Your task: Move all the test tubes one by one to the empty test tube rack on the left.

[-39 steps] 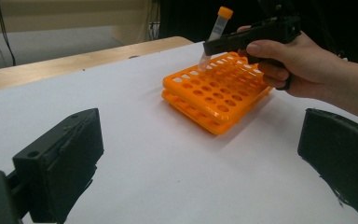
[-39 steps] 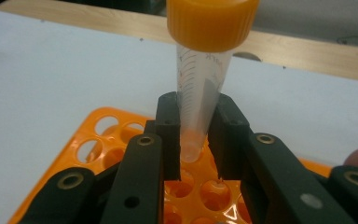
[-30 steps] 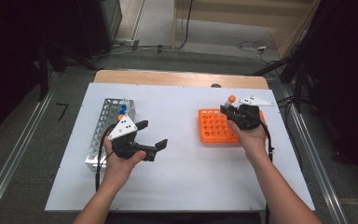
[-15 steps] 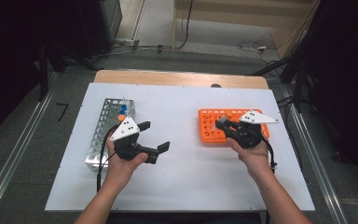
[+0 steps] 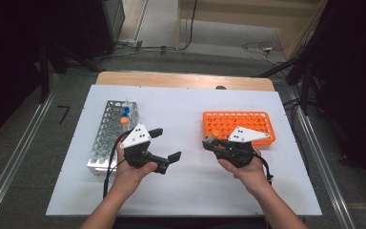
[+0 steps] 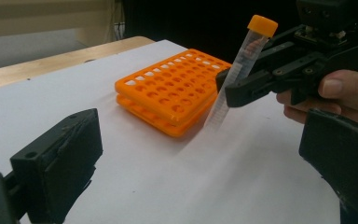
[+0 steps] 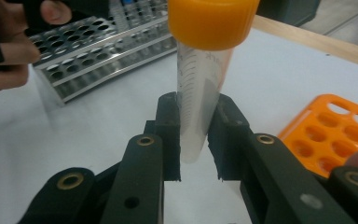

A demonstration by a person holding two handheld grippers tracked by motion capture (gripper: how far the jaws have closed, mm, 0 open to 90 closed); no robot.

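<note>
My right gripper [image 5: 210,142] is shut on a clear tube with an orange cap [image 7: 200,79], held upright just off the near left corner of the orange rack [image 5: 248,121]. In the left gripper view the tube [image 6: 242,65] stands tilted in the right gripper [image 6: 235,86], its tip above the white table beside the orange rack [image 6: 168,93]. My left gripper [image 5: 166,144] hangs open over the table, right of the metal rack [image 5: 107,136], with nothing between its jaws.
The metal rack [image 7: 98,51] holds a blue-capped tube [image 5: 125,111] and an orange-capped tube [image 5: 124,120] at its far end. A white sheet [image 5: 190,186] covers the table, with a wooden edge [image 5: 181,80] at the back.
My right gripper has carried the tube off the orange rack, toward the person and a little left. The left gripper has hardly moved.
</note>
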